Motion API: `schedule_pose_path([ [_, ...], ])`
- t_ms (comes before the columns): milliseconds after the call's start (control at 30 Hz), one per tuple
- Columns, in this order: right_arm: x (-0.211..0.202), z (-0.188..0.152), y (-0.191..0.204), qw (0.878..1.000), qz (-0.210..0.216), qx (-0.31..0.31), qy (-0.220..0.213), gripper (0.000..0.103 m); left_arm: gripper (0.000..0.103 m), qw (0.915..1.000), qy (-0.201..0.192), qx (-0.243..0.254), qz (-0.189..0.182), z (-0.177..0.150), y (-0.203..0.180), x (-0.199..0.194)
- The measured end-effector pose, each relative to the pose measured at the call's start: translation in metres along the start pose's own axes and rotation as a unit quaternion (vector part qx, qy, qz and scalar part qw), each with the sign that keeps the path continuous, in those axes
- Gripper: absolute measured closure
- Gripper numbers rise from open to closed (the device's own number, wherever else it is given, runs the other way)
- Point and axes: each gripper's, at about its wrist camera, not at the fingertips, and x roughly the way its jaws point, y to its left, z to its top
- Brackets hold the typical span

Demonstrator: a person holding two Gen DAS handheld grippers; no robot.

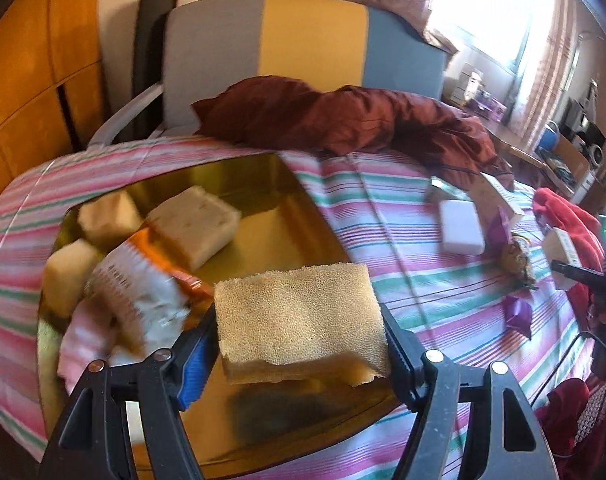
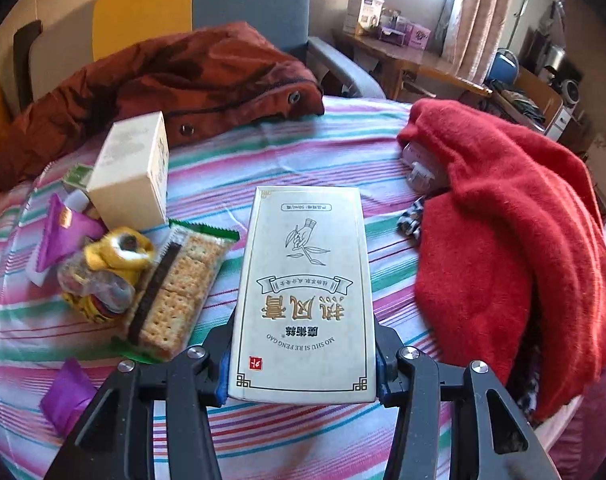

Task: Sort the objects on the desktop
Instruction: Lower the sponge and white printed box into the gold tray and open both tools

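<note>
carrying two things at once over the striped cloth.
left gripper is pinching a soft sponge above the gold tray; it could squash free. right gripper is clamping a tall white box low down, which risks tipping onto the crackers.

Striped cloth surface, pink, green and white; bearing: gold tray; white block; maroon jacket; red sweater; cream box; cracker packet; purple sachets.
</note>
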Motion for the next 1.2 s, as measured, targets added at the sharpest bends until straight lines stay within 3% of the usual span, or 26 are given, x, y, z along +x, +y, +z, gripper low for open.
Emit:
schedule_pose_path([
  [333,-0.058,0.010,0.022,0.998,0.012,-0.015,-0.059,0.052,0.030,0.9989,0.003,-0.046,0.012,-0.024,0.050,-0.013],
  [500,-0.090,0.014,0.050,0.995,0.035,-0.032,-0.091,0.052,0.030,0.9976,-0.017,-0.066,0.014,-0.029,0.069,-0.032],
  [767,-0.136,-0.001,0.134,0.981,0.125,-0.084,-0.119,0.052,0.030,0.9942,-0.030,-0.102,0.018,-0.039,0.099,-0.051],
  [967,-0.154,-0.027,0.210,0.961,0.225,-0.121,-0.102,0.052,0.030,0.9937,-0.033,-0.107,-0.002,-0.047,0.104,-0.058],
  [1200,-0.157,-0.055,0.277,0.942,0.285,-0.158,-0.076,0.052,0.029,0.9956,-0.023,-0.088,-0.019,-0.048,0.089,-0.050],
])
